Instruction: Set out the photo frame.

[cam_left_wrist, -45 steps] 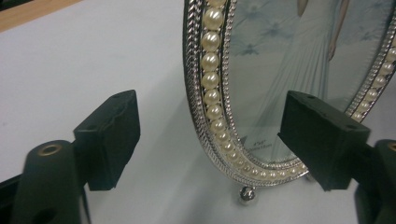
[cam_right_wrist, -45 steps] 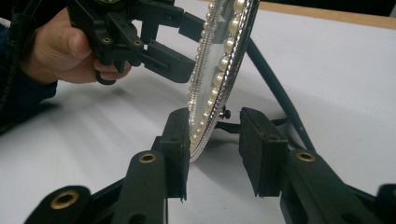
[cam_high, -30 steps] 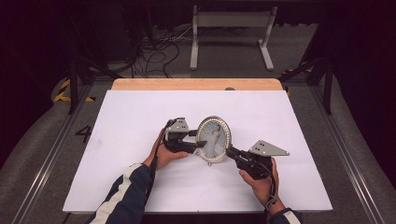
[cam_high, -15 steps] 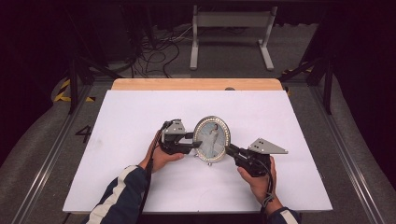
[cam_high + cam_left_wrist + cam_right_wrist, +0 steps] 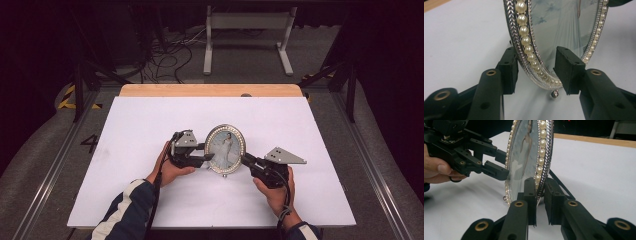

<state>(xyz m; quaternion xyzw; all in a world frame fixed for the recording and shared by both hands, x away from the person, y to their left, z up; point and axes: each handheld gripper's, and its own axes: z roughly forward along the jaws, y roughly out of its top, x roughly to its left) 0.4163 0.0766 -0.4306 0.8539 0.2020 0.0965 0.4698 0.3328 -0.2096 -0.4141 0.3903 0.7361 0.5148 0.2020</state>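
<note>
An oval frame stands upright near the table's middle, on white sheet; pearl-and-silver rim, pic of a figure in a long pale dress behind glass. Left gripper comes at its left edge, right gripper at its right edge, both low on the rim. In the left gripper view the jaws straddle the rim w/ a gap on each side; front pad sits off the glass, back pad just behind the rim; so part open, no grip seen. In the right gripper view the jaws are pinched close abt the rim, pads touching front and back; narrow slit only; it has hold of the frame. Small ball foot of the frame rests on the sheet. Left hand and right hand wrap the handles; striped sleeve on left.
</note>
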